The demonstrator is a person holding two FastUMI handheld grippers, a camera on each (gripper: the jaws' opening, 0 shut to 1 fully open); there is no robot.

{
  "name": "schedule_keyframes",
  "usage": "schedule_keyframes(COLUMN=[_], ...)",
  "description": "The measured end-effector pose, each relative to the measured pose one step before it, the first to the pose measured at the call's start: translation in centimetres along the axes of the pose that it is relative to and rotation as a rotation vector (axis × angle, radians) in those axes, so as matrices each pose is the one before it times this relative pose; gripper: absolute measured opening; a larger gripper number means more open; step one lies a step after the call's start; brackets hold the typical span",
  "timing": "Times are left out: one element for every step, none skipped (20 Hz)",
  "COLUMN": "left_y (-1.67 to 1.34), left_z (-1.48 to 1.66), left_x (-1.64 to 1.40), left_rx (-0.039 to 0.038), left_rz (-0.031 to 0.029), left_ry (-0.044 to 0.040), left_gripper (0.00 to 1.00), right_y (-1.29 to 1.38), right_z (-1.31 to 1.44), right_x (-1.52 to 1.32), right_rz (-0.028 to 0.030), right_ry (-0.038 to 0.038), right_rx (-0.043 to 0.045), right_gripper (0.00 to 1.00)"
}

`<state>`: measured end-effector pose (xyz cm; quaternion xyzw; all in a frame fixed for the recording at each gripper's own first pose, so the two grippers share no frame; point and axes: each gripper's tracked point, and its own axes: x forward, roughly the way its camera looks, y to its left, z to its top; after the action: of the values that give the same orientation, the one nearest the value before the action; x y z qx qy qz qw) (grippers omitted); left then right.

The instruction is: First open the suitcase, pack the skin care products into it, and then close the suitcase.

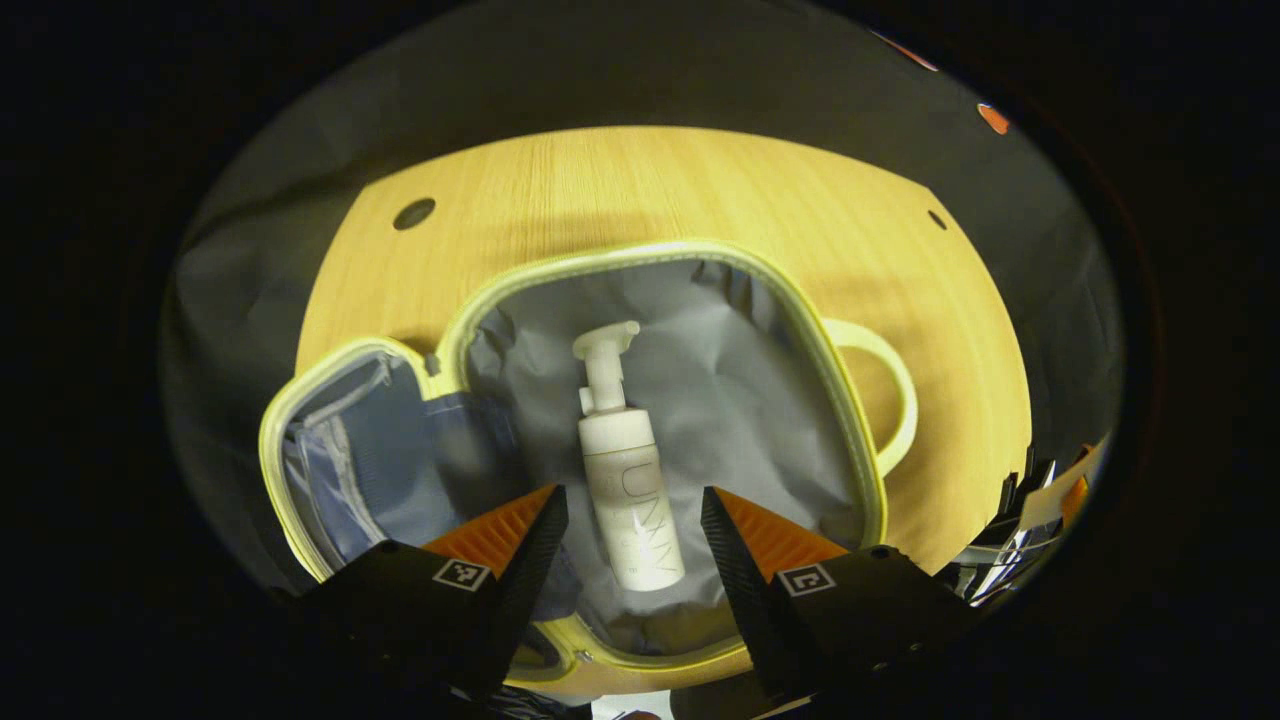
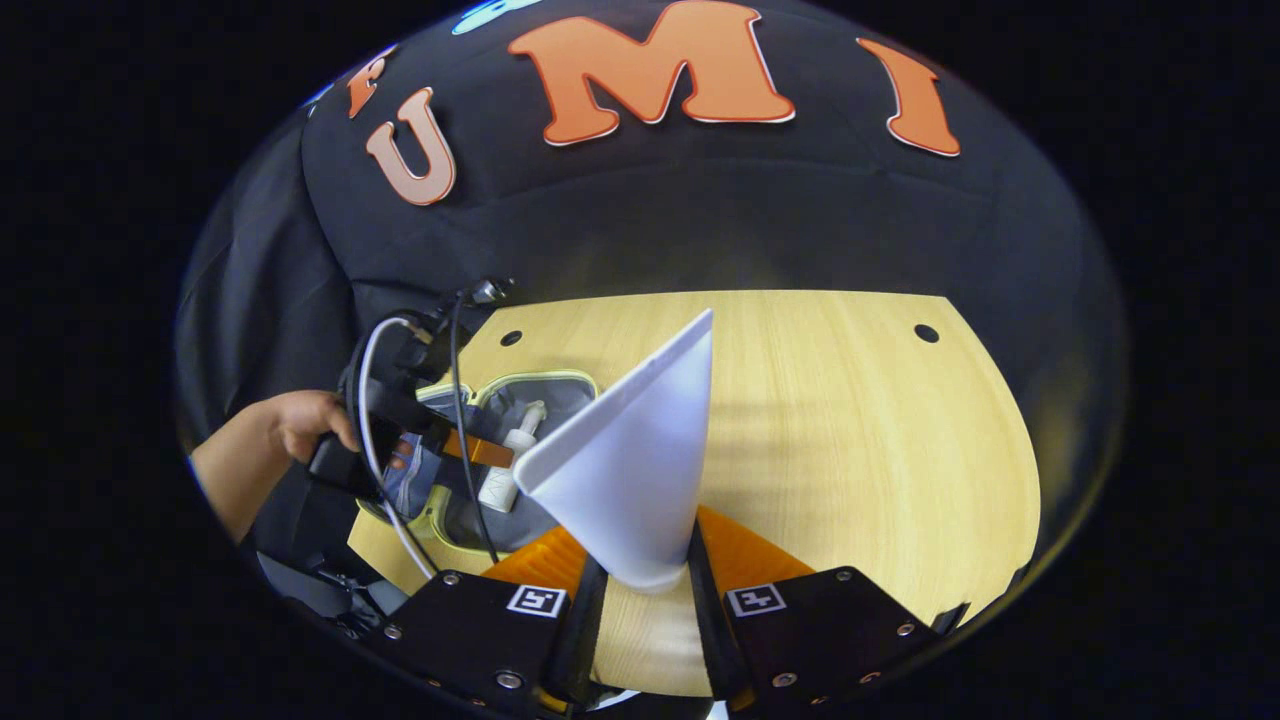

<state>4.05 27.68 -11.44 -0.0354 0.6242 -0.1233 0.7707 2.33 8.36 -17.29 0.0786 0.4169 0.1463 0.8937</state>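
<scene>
Suitcase (image 1: 560, 275), yellow-trimmed and grey-lined, lies open on the bench (image 1: 700, 190). A white pump bottle (image 1: 625, 470) rests inside it, faint grey lettering running along its side, too blurred to make out. Left gripper (image 1: 635, 520) hovers over the bottle, fingers spread wide and apart from it. Right gripper (image 2: 640, 575) is clamped on the narrow end of a white tube (image 2: 640, 450) above the bench. A hand (image 2: 300, 420) grips the left gripper's handle beside the suitcase.

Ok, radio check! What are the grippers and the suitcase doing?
Left gripper open above pump bottle lying in open suitcase. Right gripper shut on white tube. Nothing blocking.
</scene>
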Motion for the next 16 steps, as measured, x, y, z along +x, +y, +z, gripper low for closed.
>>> schedule_keyframes(left_y=[0.097,0.072,0.156,0.316,0.502,0.775,0.942,1.132,1.090,0.891,1.204,1.394,1.542,1.302,1.026,1.028], left_z=[0.069,-0.115,-0.072,0.058,0.271,0.393,0.373,0.668,0.554,0.372,0.713,0.634,0.709,0.694,0.849,0.329], left_x=[-1.444,-1.541,-1.589,-1.519,-1.872,-1.912,-2.236,-2.104,-2.108,-2.138,-2.128,-1.890,-2.411,-2.387,-3.055,-2.504], left_rx=[-0.00119,-0.00705,-0.00805,-0.00883,-0.00953,-0.01277,-0.01098,-0.01415,-0.01407,-0.01170,-0.01128,-0.01254,-0.01831,-0.01907,-0.01875,-0.01558], left_rz=[0.00660,0.00308,-0.00171,0.00621,0.01322,0.01875,0.01777,0.02439,0.01781,0.01362,0.02512,0.02969,0.03355,0.02403,0.02049,0.01861], left_ry=[-0.05052,-0.04449,-0.05113,-0.05022,-0.05523,-0.05309,-0.05461,-0.05848,-0.04777,-0.04266,-0.04205,-0.03276,-0.02606,-0.01684,-0.01061,-0.00792], left_gripper=[0.88,0.90,0.91,0.94,0.95,0.95,0.95,0.96,0.95,0.95,0.95,0.95,0.95,0.95,0.95,0.95], right_y=[0.792,0.876,0.814,1.194,1.154,0.890,1.110,0.839,0.516,0.508,0.406,0.264,0.313,0.279,0.180,0.157], right_z=[0.282,0.129,-0.004,-0.184,-0.183,-0.187,-0.513,-0.245,-0.254,-0.082,-0.100,-0.042,-0.079,0.036,0.105,0.169], right_x=[0.662,0.752,0.918,1.035,0.778,0.932,1.061,1.147,1.144,1.213,1.208,1.117,0.899,0.956,1.036,1.077], right_rz=[0.00955,0.01389,0.01599,0.02133,0.01711,0.01738,0.01668,0.01241,0.00645,0.00070,-0.00261,-0.00221,0.00014,-0.00006,0.00232,-0.00509], right_ry=[0.00401,0.01335,0.01775,0.02277,0.02392,0.02782,0.03233,0.03228,0.03018,0.02790,0.02177,0.02943,0.02465,0.02751,0.02212,0.02727], right_rx=[-0.00729,-0.00898,-0.00766,-0.01311,-0.01530,-0.01214,-0.00606,-0.00872,-0.01050,-0.01678,-0.01415,-0.00990,-0.00063,0.00401,0.00568,0.00437], right_gripper=[0.45,0.45,0.45,0.45,0.45,0.45,0.45,0.45,0.45,0.45,0.45,0.45,0.45,0.45,0.45,0.45])
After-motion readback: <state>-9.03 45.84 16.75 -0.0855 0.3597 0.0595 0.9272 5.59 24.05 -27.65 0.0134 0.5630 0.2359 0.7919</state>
